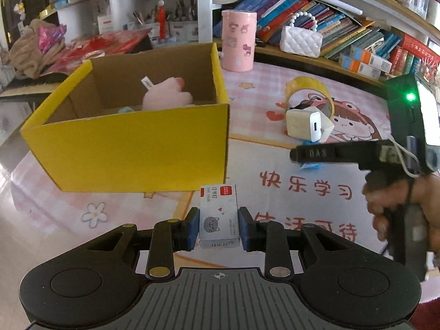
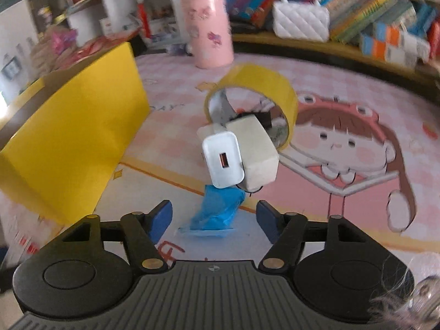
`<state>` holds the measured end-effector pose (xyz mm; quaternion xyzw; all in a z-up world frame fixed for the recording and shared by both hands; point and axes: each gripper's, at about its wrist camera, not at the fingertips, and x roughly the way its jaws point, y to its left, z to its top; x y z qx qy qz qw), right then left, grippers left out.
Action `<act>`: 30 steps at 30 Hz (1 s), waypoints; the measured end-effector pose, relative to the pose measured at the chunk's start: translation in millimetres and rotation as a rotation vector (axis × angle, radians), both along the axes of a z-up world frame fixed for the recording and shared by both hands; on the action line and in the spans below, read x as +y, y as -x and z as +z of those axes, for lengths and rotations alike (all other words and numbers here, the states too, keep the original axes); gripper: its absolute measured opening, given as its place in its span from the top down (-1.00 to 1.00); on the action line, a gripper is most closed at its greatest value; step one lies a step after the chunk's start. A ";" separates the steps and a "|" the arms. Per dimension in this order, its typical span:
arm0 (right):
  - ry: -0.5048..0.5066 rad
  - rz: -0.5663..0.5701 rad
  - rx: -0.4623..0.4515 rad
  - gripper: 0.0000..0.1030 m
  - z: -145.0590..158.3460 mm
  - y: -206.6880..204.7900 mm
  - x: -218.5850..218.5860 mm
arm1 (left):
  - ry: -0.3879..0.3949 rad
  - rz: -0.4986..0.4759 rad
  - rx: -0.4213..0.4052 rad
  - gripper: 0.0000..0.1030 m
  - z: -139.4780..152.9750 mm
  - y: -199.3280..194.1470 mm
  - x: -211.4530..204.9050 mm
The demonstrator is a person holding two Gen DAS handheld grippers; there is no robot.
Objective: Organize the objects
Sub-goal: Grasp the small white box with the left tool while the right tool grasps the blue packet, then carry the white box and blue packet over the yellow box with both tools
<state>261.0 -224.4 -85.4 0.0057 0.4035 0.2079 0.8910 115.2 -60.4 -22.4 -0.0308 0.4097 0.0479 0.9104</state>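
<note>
We saw the left gripper (image 1: pixel 218 227) with jaws clamped on the staple box (image 1: pixel 218 216) — yellow carton (image 1: pixel 129 143) at eleven o'clock. The right gripper's (image 2: pixel 214 220) jaws stood apart around the blue packet (image 2: pixel 217 211), untouched.

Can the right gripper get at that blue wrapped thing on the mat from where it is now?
Probably yes. The right gripper is open, and the blue packet lies on the mat between its fingers. The white charger sits just beyond, close enough to get nudged.
</note>
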 end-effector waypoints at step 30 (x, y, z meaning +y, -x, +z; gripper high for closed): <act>0.048 0.070 -0.074 0.47 69.8 163.9 73.0 | 0.132 -0.029 -0.118 0.46 10.8 71.4 94.7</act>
